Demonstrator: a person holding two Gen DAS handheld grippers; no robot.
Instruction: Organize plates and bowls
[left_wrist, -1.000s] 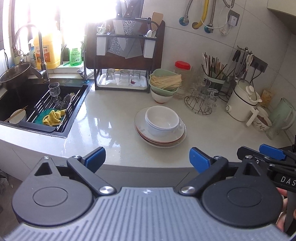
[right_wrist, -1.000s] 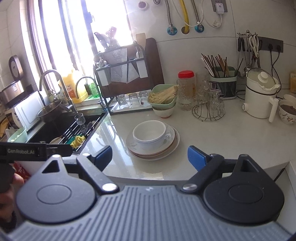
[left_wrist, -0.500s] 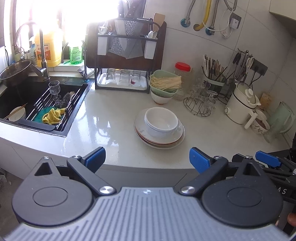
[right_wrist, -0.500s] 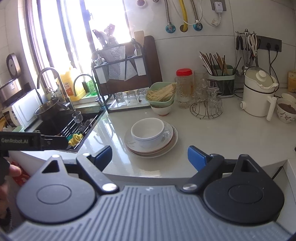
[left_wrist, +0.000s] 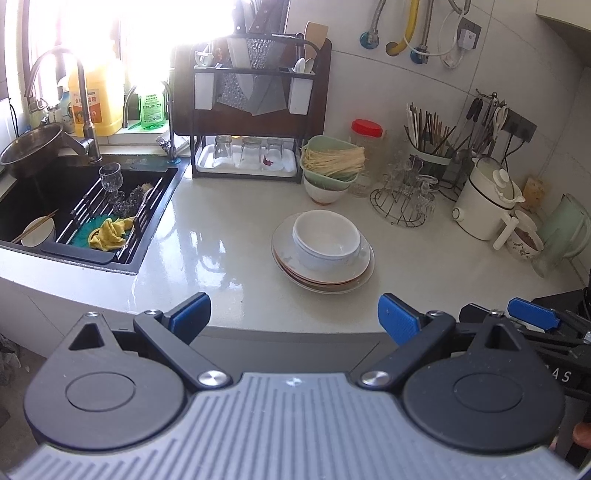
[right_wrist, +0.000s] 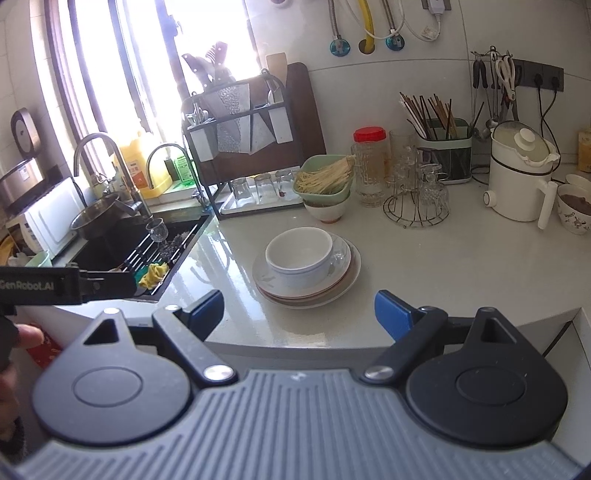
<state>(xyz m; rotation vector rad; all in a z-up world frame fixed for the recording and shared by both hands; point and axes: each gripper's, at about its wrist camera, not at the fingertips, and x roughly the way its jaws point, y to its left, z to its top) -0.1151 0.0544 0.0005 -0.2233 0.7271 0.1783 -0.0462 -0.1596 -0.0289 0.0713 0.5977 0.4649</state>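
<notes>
Glossy pale bench (left_wrist: 229, 236) beside black sink (left_wrist: 55, 192); stacked bowls (left_wrist: 327, 240) on plates (left_wrist: 325, 275). Left tool (left_wrist: 293, 314) and right tool (right_wrist: 299, 308) gape empty.

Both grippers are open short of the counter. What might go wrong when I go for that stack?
The white bowls sit nested on the stacked plates, so lifting the plates may tip them. The plates lie unevenly and may slide. The glass rack stands close behind, so overreaching with the right gripper or left gripper could hit it.

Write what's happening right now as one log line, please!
left gripper: open, empty | right gripper: open, empty | bowls: stacked on plates | counter: untouched stack
</notes>
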